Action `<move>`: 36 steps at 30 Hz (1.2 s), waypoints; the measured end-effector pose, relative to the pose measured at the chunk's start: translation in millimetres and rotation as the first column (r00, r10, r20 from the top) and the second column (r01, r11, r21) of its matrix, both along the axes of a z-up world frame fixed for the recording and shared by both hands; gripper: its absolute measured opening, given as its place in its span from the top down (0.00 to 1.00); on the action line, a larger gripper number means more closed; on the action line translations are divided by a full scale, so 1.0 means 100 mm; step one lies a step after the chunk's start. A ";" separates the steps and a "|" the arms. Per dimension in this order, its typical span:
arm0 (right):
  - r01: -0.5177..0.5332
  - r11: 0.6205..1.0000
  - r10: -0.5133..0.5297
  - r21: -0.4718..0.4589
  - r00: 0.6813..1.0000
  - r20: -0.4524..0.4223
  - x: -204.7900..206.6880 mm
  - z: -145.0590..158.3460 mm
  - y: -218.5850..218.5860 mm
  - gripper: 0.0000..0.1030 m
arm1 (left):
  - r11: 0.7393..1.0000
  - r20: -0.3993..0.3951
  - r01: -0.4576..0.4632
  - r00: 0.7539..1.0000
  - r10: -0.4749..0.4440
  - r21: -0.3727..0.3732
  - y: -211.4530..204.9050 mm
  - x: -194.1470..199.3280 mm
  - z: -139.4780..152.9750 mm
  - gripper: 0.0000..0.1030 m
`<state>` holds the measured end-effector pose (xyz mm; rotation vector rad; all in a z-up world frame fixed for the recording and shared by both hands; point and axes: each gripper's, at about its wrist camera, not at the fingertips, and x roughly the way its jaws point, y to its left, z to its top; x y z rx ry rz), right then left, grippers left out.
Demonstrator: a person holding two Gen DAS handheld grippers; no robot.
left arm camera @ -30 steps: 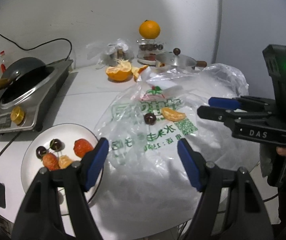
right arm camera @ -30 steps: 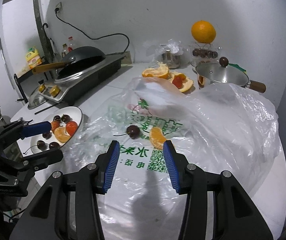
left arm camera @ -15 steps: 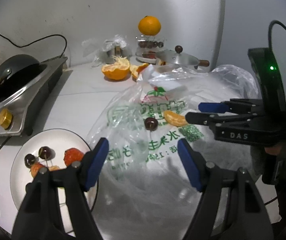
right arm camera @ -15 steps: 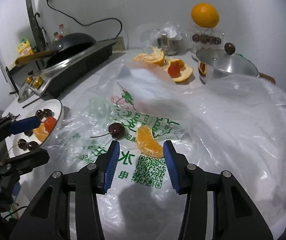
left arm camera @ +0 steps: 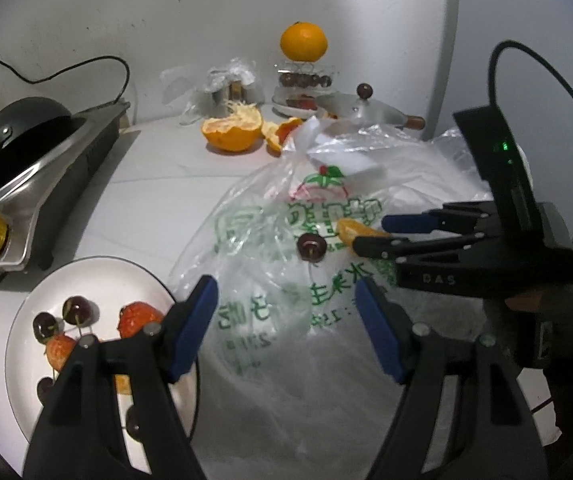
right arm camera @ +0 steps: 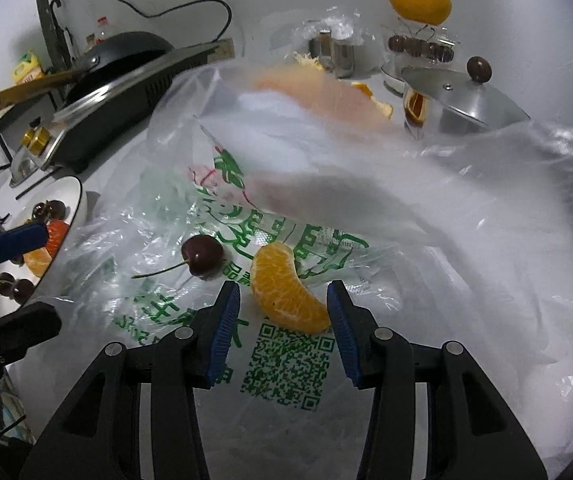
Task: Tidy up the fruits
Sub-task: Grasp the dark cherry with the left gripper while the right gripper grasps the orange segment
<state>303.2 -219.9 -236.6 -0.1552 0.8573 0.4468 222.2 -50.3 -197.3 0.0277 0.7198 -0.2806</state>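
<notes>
An orange segment (right arm camera: 278,276) and a dark cherry (right arm camera: 202,255) with its stem lie on a clear plastic bag (right arm camera: 426,220) printed in green. My right gripper (right arm camera: 283,300) is open. Its blue pads (right arm camera: 222,328) flank the near end of the segment without squeezing it. In the left wrist view the right gripper (left arm camera: 370,233) reaches in from the right over the segment (left arm camera: 346,227), beside the cherry (left arm camera: 311,247). My left gripper (left arm camera: 286,286) hangs open and empty above the bag (left arm camera: 270,360). A white plate (left arm camera: 98,276) at the left holds cherries, strawberries and a segment.
An induction cooker (left arm camera: 46,184) with a black pan (right arm camera: 126,46) stands at the left. Peeled orange halves (left arm camera: 232,134), a lidded steel pot (right arm camera: 462,108) and a whole orange (left arm camera: 303,42) on a clear box are at the back. A person's hand holds the right gripper.
My right gripper has come forward and down over the bag, so the orange segment now lies between its fingertips. My left gripper has drifted slightly closer to the bag. Neither gripper's opening changed.
</notes>
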 end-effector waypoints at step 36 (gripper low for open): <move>-0.030 0.992 0.019 0.126 0.996 0.092 -0.31 0.30 -0.55 0.74 | 0.975 -0.006 0.127 0.992 -0.128 0.181 -0.71 0.36 0.01 0.36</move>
